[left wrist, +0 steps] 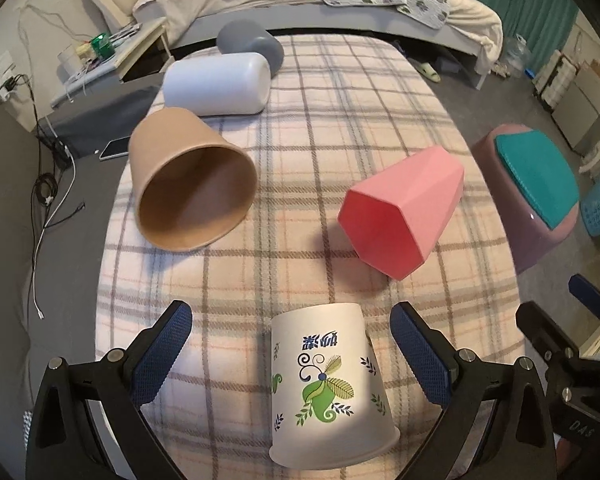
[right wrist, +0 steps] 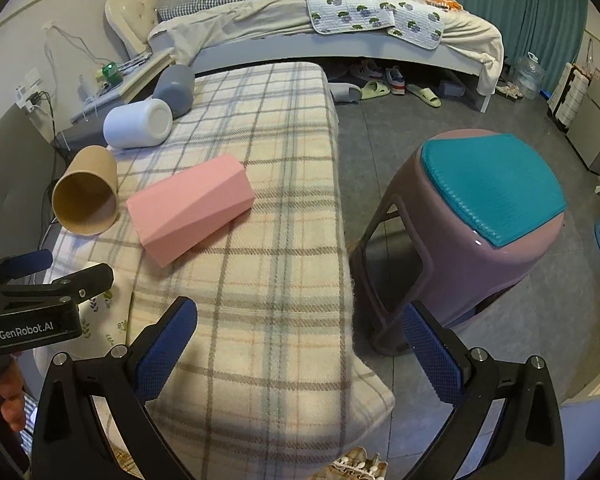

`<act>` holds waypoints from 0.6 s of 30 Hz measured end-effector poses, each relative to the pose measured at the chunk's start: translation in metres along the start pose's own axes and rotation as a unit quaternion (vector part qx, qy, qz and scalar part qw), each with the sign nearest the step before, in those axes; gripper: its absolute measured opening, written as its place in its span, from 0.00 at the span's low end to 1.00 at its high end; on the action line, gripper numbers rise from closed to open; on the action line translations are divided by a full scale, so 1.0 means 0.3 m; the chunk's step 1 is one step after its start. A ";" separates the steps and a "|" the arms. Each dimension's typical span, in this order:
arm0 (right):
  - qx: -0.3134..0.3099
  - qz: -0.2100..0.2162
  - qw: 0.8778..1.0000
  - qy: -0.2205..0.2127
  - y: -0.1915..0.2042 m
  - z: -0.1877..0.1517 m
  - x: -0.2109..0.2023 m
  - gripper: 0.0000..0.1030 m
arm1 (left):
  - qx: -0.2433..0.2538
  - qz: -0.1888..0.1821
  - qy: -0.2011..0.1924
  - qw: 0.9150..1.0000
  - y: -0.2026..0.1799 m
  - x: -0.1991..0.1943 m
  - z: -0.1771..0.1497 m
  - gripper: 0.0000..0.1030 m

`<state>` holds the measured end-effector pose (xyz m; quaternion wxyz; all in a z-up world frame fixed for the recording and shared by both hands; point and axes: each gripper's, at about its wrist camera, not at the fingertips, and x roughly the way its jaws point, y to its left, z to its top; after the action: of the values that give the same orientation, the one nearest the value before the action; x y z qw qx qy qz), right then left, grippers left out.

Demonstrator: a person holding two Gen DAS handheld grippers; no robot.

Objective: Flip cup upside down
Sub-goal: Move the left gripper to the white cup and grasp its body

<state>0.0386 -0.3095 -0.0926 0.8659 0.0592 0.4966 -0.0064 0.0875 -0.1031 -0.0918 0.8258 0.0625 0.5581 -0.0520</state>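
A white paper cup with a green leaf print (left wrist: 328,388) stands upside down, rim on the plaid blanket (left wrist: 300,128), between the open fingers of my left gripper (left wrist: 296,356), which do not touch it. In the right wrist view the cup (right wrist: 100,312) is partly hidden behind the left gripper. A pink faceted cup (left wrist: 400,212) lies on its side, mouth toward me; it also shows in the right wrist view (right wrist: 192,208). A brown paper cup (left wrist: 192,188) lies on its side at the left. My right gripper (right wrist: 300,348) is open and empty over the blanket's right edge.
A white cup (left wrist: 220,84) and a grey cup (left wrist: 252,42) lie on their sides at the far end of the blanket. A purple stool with a teal seat (right wrist: 484,216) stands on the floor at the right. A bed (right wrist: 320,28) stands behind.
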 end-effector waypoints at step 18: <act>0.014 0.001 1.000 -0.010 -0.003 0.002 -0.024 0.99 | -0.017 -0.069 0.006 0.997 0.015 -0.056 -0.003 0.54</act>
<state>0.0353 -0.3109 -0.0862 0.8702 0.0715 0.4873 -0.0131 0.0811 -0.0983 -0.0764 0.8181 0.0102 0.5665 -0.0986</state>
